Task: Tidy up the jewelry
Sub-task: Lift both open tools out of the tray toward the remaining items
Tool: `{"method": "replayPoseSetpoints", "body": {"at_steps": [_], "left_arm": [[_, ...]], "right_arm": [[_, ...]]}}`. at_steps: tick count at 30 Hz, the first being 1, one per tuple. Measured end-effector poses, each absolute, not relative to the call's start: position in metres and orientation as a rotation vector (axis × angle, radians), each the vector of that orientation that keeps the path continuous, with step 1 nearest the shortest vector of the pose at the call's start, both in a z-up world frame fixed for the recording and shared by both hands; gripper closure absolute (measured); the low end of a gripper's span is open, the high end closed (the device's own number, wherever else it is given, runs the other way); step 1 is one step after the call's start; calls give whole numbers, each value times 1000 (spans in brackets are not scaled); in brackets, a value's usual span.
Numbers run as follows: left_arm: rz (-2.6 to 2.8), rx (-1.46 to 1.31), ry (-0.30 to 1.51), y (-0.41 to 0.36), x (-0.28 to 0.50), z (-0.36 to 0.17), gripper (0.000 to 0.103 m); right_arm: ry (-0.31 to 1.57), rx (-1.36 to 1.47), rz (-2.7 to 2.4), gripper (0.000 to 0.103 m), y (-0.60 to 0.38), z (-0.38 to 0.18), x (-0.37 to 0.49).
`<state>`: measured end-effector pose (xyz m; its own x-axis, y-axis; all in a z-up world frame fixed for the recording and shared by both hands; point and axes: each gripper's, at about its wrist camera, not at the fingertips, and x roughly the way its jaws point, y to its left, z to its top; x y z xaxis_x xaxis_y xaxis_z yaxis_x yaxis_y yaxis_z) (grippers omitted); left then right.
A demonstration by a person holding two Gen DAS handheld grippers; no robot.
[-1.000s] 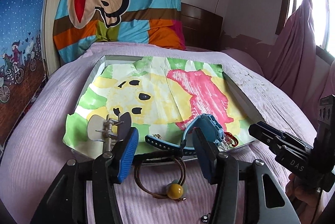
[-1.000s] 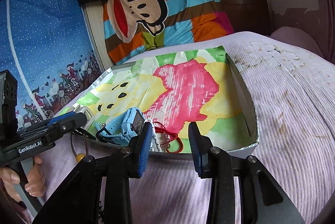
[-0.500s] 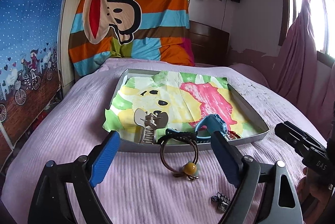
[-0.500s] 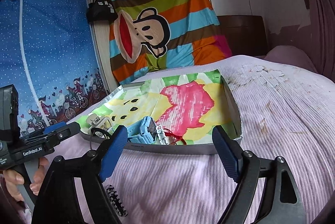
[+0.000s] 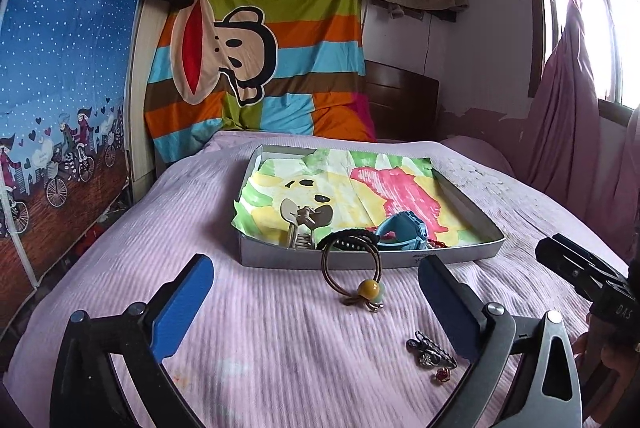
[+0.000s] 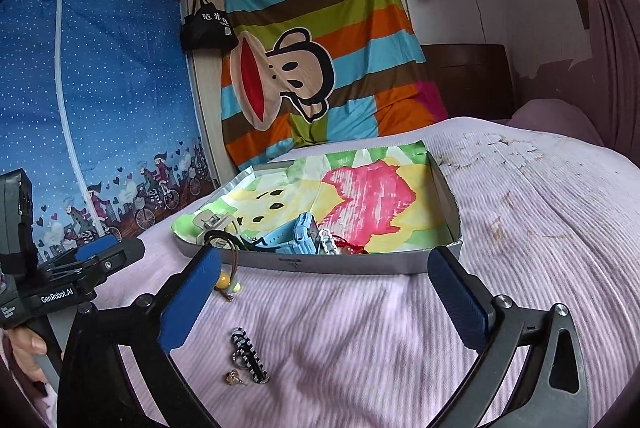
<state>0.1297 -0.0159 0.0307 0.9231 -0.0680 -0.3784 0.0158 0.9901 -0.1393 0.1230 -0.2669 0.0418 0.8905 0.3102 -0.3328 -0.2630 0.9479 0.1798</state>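
Both grippers have pulled back from the tray [image 5: 360, 262]. The left gripper [image 5: 316, 302] and the right gripper [image 6: 324, 298], narrow before, now gape wide; hair tie [image 5: 352, 268] lies between the left fingers.

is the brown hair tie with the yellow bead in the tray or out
Half in, half out. The hair tie drapes over the tray's front wall: its far loop lies inside, its yellow bead rests on the bedspread.

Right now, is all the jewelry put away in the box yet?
Not yet. The claw clip, blue watch and red bracelet lie in the tray. Both tongs are open, holding nothing. The hair tie leans half out, and the brooch and small earring wait on the bed.
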Motion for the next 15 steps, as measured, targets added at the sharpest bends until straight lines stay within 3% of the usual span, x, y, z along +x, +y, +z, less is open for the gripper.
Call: {"method": "replayPoseSetpoints", "body": {"at_steps": [15], "left_arm": [[-46,-89,415,-11,97,18,0]], "right_arm": [[396,69,336,1,-259,36,94]]}}
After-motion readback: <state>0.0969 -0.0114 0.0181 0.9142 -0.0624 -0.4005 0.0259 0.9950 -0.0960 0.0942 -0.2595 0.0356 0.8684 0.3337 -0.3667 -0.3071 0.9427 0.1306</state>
